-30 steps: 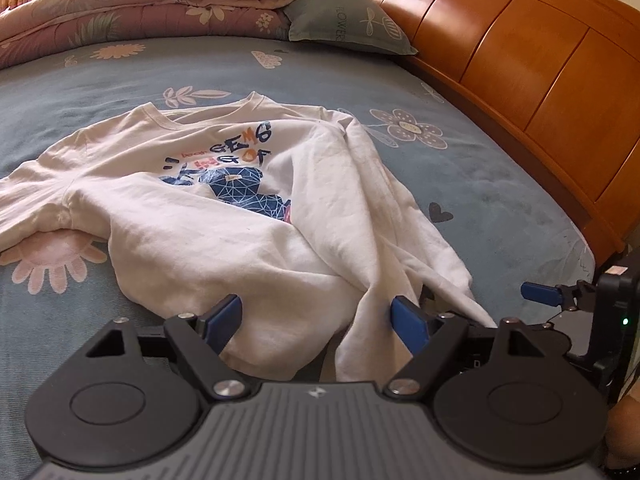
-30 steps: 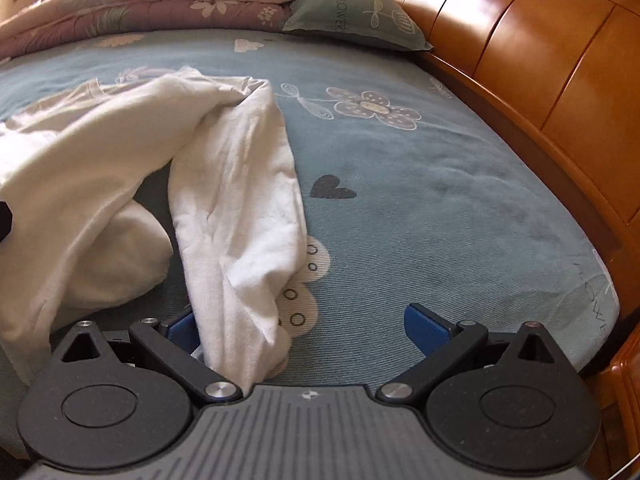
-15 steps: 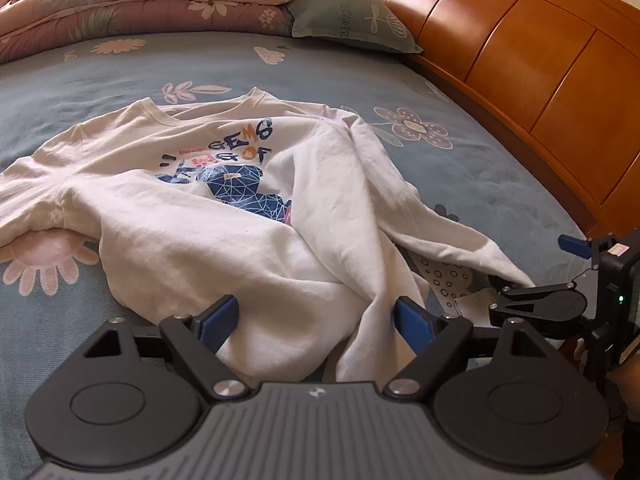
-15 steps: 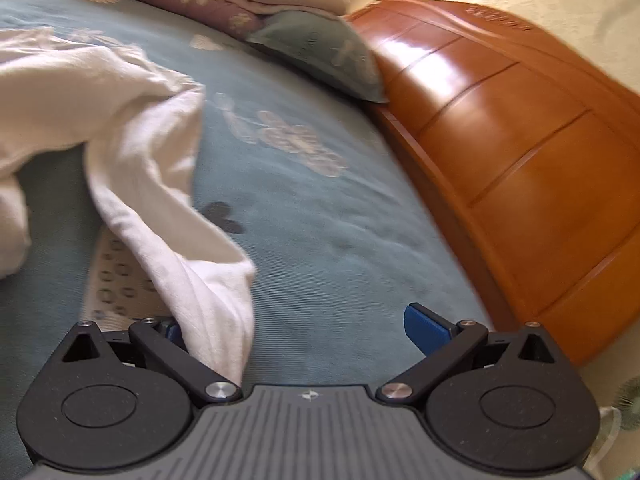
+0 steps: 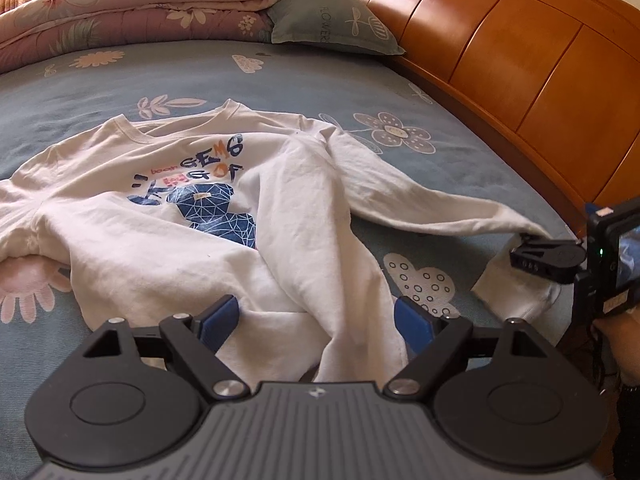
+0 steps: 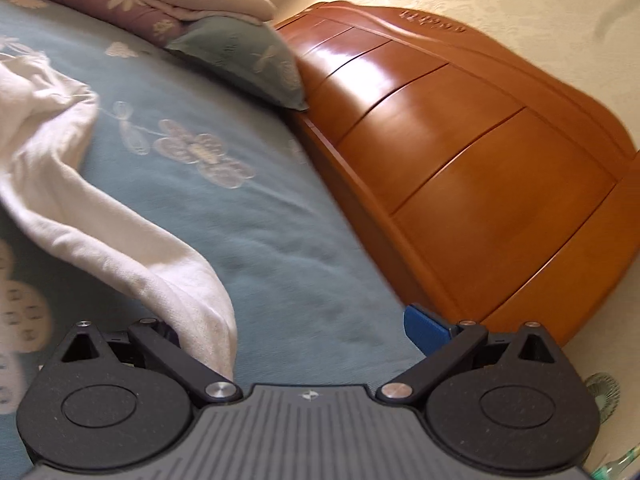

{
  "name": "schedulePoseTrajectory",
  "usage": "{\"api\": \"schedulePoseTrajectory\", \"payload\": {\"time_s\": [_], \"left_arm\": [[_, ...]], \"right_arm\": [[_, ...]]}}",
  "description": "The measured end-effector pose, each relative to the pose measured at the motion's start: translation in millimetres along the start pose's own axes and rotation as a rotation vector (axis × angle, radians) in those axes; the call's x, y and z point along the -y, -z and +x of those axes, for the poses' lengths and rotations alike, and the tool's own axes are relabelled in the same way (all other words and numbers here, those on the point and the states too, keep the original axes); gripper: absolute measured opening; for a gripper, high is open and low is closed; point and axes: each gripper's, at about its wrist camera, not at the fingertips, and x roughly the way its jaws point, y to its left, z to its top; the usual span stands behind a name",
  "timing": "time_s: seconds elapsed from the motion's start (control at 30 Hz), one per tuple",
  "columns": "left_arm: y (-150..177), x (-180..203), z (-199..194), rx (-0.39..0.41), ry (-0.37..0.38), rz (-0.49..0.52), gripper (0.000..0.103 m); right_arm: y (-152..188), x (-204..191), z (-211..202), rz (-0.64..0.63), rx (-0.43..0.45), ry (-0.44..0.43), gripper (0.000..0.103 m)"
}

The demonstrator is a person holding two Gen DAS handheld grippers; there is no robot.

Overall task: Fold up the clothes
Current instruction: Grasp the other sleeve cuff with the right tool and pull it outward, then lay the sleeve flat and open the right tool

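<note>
Right hand-held gripper point(image 6: 294, 330) wide, sleeve point(image 5: 432, 204) apparently draped on it, stretched twd headboard point(image 5: 520, 80)

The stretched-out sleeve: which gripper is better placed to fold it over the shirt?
Probably right: the right gripper is at the cuff of the sleeve; the left gripper sits open over the hem, apart from it.

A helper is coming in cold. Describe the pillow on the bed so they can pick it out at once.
Start at the orange-brown wooden headboard along the bed's side. At its far end, the pillow lies on the blue flowered bedsheet, tucked under the edge of the folded quilts. It alone is grey-green, with a dandelion print; the quilts are cream and mauve.
</note>
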Motion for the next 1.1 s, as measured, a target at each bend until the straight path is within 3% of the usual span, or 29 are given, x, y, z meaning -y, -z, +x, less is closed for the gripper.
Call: {"api": "schedulePoseTrajectory", "payload": {"time_s": [0.13,0.73,1.1], "left_arm": [[0.1,2.2,3.7,-0.012,-0.008,0.002,0.085],[-3.2,3.7,17.4,-0.050,-0.025,0.002,0.085],[-3.5,6.6,18.2,-0.059,-0.029,0.010,0.085]], "right_arm": [[-14.6,17.4,26.1,-0.012,0.031,0.081,0.103],[-90.8,92.4,162.5,-0.063,0.070,0.289,0.103],[2.6,87.4,182.4,-0.092,-0.164,0.139,0.103]]}}
